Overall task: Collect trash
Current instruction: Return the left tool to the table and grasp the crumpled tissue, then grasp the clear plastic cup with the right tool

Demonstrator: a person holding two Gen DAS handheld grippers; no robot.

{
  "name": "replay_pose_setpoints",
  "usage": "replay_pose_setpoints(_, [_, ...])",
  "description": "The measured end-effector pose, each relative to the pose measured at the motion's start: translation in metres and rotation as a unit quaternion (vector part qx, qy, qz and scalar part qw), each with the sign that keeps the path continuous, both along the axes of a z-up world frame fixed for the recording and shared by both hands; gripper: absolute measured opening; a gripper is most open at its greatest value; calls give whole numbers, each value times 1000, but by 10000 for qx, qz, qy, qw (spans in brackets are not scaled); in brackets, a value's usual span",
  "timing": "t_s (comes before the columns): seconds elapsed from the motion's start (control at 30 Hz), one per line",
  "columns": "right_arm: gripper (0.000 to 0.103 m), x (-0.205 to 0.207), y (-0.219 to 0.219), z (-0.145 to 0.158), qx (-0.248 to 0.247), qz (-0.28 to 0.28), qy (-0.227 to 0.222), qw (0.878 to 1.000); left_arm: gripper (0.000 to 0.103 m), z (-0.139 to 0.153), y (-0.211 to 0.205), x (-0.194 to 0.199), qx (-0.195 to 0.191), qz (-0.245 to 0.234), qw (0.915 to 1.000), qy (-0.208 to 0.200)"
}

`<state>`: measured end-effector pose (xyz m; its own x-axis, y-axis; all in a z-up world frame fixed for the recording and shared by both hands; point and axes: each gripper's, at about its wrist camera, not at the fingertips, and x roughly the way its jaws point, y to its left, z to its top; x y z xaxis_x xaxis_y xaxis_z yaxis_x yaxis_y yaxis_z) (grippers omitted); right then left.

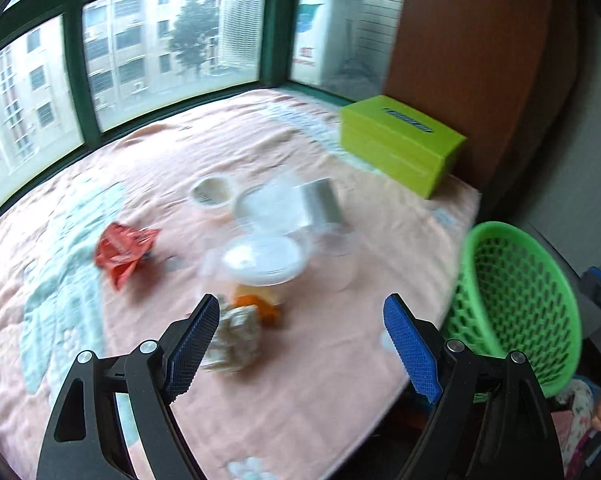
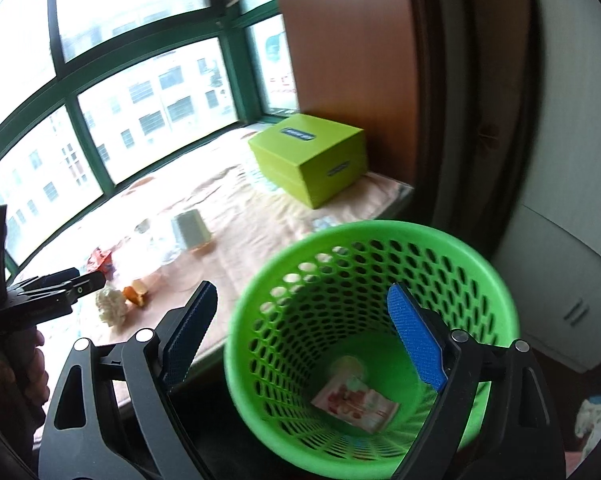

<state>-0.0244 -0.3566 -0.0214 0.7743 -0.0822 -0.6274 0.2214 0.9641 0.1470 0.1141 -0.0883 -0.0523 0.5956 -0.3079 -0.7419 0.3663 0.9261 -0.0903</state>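
My left gripper (image 1: 300, 340) is open above the pink cloth, with nothing held. A crumpled paper wad (image 1: 234, 338) lies just inside its left finger, an orange scrap (image 1: 260, 306) behind it. Further back sit a red wrapper (image 1: 122, 250), clear plastic lids and cups (image 1: 262, 258) and a silvery packet (image 1: 322, 202). My right gripper (image 2: 302, 334) is open over the green mesh basket (image 2: 476, 280), which holds a printed wrapper (image 2: 354, 402) and a pale wad (image 2: 350, 366). The left gripper (image 2: 66, 284) shows at the left of the right wrist view, beside the paper wad (image 2: 110, 306).
A lime-green box (image 1: 400, 142) stands at the back right by a brown wooden panel (image 1: 468, 60). Green-framed windows (image 1: 172, 40) run behind the cloth-covered ledge (image 1: 340, 380). The basket (image 1: 516, 304) stands off the ledge's right edge. A white cabinet (image 2: 572, 240) is at the right.
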Motion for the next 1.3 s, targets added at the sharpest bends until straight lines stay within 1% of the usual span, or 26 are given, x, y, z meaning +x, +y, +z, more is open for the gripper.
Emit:
replay_pose_setpoints(0.1, [87,9,13,0,-14,160,12,9999,81,-13,18,10,119,230,9996,97])
replay_pose_setpoints(0.23, [88,19,28,-4,16,336,69,9994,81,-33,38,17,129,358,9989,278])
replay_pose_setpoints(0.4, [88,29,43,-8,-10,485,158,9987,81,-49,45,26,28,387,9982,458])
replay_pose_setpoints(0.5, [88,35,49,-12,-17,553,217,9982,81,-57,43,31,61,386,9979,525])
replay_pose_setpoints(0.57, [88,38,54,-14,-23,599,261,9979,71,-61,41,34,45,365,9975,600])
replay_pose_setpoints(0.7, [88,44,62,-18,-58,694,310,9971,58,-66,43,37,-46,316,9971,684])
replay_pose_setpoints(0.73, [88,46,64,-18,-52,717,324,9969,53,-67,44,36,-70,294,9971,700])
replay_pose_setpoints(0.83, [88,49,70,-21,-69,799,360,9961,43,-65,46,35,-125,266,9973,671])
replay_pose_setpoints(0.93, [88,54,76,-23,-49,895,379,9953,29,-61,50,32,-159,246,9973,667])
replay_pose_setpoints(1.07, [88,60,86,-27,-42,1025,403,9939,24,-56,60,27,-250,296,9972,641])
replay_pose_setpoints(1.3, [88,77,101,-32,67,1245,439,9912,23,-37,80,17,-392,421,9970,510])
